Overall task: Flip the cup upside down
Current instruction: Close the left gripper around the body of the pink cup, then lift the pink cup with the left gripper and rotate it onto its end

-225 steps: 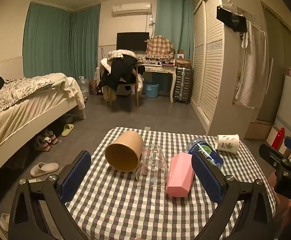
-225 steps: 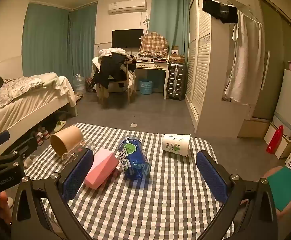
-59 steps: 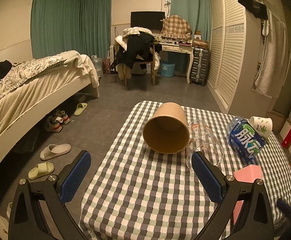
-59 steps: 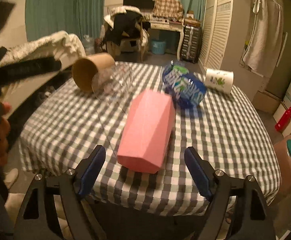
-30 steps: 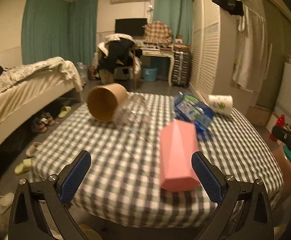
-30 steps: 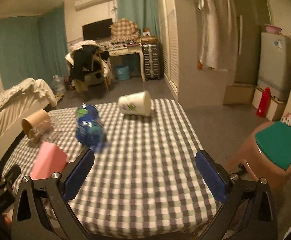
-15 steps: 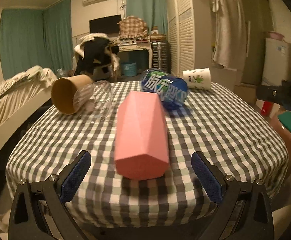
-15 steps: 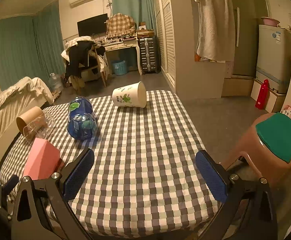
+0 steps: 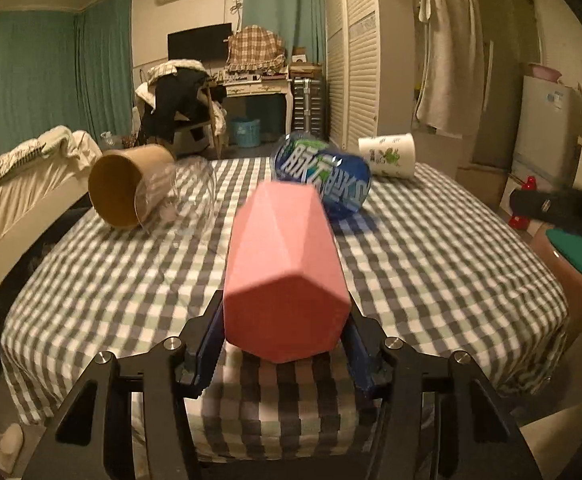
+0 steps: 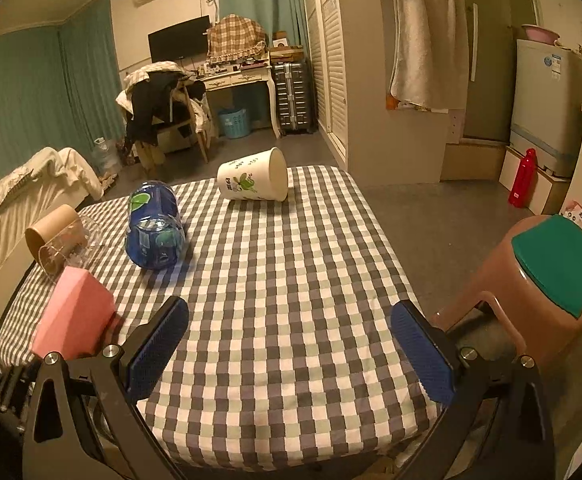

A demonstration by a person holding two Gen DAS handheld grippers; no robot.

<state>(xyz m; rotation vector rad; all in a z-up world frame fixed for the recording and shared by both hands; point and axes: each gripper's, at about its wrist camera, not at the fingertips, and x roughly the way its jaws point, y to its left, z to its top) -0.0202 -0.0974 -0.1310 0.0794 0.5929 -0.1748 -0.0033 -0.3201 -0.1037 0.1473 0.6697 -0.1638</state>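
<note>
The left gripper (image 9: 285, 354) reaches level over the near edge of the checked table (image 9: 431, 264), its blue pads (image 9: 207, 354) closed in on the base end of the pink cup (image 9: 285, 256), which lies on its side and points straight away from the jaws. Beyond the cup's far end, touching or just short of it (the view does not settle which), lies a blue cup (image 9: 323, 178). Ahead and to the left of the jaws a clear glass (image 9: 179, 196) and a brown paper cup (image 9: 125, 190) lie side by side, mouths turned toward the camera. A white printed cup (image 9: 389, 155) lies on its side ahead and to the right, near the far edge.

The right gripper (image 10: 289, 354) hangs over the table's near edge with its jaws spread wide and nothing between them, tilted down toward the cloth. The pink cup (image 10: 73, 316) sits just left of its left finger. A stool (image 10: 531, 284) stands to the right of the jaws, off the table.
</note>
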